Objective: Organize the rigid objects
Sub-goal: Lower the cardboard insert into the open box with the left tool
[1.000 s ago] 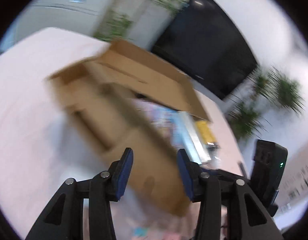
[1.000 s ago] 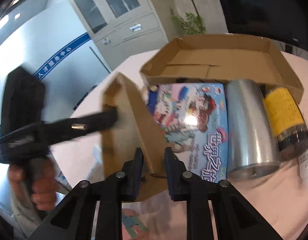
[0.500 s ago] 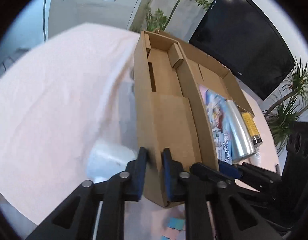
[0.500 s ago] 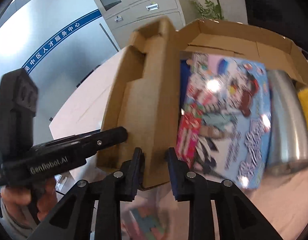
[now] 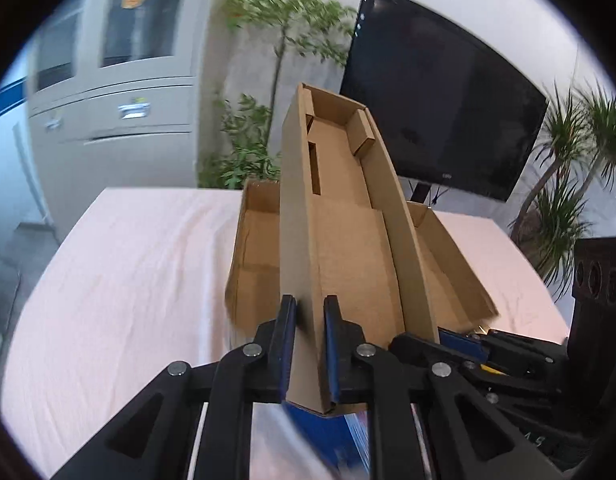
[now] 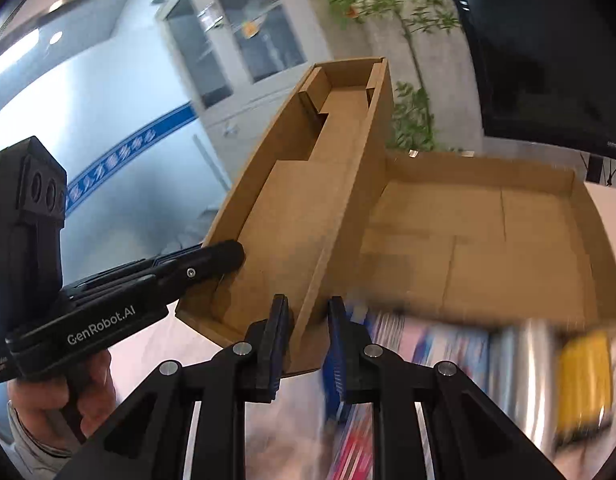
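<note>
Fingers of the left gripper (image 5: 310, 344) clamp one side wall of the raised cardboard lid (image 5: 340, 240), the open box base (image 5: 255, 236) lying beyond them on the pink table (image 5: 127, 264).

From the right wrist, the right gripper (image 6: 308, 340) pinches the lid's (image 6: 303, 208) opposite wall, with the blurred picture box (image 6: 420, 344), silver cylinder (image 6: 524, 364) and yellow can (image 6: 584, 380) just right of its fingers; closing the lid looks under way, and lowering it squarely seems next.

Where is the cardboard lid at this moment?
Raised above the open box, the cardboard lid is pinched at its near edge by the left claw and the right claw.
</note>
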Demonstrator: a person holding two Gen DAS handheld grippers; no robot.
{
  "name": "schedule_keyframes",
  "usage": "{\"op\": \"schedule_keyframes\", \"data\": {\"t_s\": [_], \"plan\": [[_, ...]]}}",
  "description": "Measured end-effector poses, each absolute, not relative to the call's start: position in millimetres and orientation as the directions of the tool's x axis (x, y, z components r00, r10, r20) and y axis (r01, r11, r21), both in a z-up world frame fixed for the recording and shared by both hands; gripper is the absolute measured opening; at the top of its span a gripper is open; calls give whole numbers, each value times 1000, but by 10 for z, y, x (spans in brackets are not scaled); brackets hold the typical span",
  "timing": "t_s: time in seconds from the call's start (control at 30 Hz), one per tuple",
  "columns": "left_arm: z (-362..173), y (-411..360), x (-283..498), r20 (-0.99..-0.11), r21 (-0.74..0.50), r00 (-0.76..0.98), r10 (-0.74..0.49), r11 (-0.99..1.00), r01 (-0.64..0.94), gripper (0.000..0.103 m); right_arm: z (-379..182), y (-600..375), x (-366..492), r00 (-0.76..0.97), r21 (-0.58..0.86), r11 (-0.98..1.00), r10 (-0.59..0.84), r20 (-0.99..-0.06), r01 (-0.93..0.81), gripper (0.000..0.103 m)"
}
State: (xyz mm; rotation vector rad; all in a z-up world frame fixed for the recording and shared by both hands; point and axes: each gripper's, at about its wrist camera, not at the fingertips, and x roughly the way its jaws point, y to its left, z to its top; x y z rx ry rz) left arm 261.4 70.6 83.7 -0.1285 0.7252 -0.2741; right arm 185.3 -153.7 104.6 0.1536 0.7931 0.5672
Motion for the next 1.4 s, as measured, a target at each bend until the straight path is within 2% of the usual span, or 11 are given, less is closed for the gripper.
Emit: {"op": "schedule_keyframes", "data": {"t_s": [0.37,0.53,0.57,0.67,0.73,0.77,0.8,1.03,1.13,1.3,1.4], "plan": [[-321,908,3949,-855,-198,473,-213,977,83,9,-177,-1222,3865,254,478,852,520,-815,-211,18],[-158,1019,3565,-816,-158,545,-191,982,107,10,-458,-1140,3936,221,483,851,521,-824,-207,22],[-123,1039,3516,-803,-130,573,-163,987,99,23,-460,-1124,3944,218,488,843,532,-818,-226,30],[-96,986,3502,-777,-45,624,-81,996,73,95,-349,-1215,3806,245,522,819,571,-784,-239,43],[-267,919,3624,-817,-38,571,-81,995,87,91,-158,-1450,3608,330,470,848,529,-782,-246,68],[-348,890,3688,-838,-47,538,-90,995,93,64,-65,-1580,3531,376,440,864,503,-778,-245,69],[-487,897,3763,-873,-78,474,-115,992,96,18,22,-1792,3418,421,404,883,470,-776,-240,69],[-534,797,3452,-885,-47,455,-95,992,115,11,254,-2561,2676,487,288,926,374,-789,-244,65],[-433,845,3307,-868,-18,494,-54,997,76,32,305,-2773,2186,487,326,883,460,-743,-337,102],[82,672,2434,-788,-69,608,-95,995,65,81,50,-2985,1413,315,481,758,632,-708,-441,101],[38,280,1824,-789,-170,565,-242,969,179,84,-187,-3053,1186,258,574,713,690,-676,-403,101]]}}
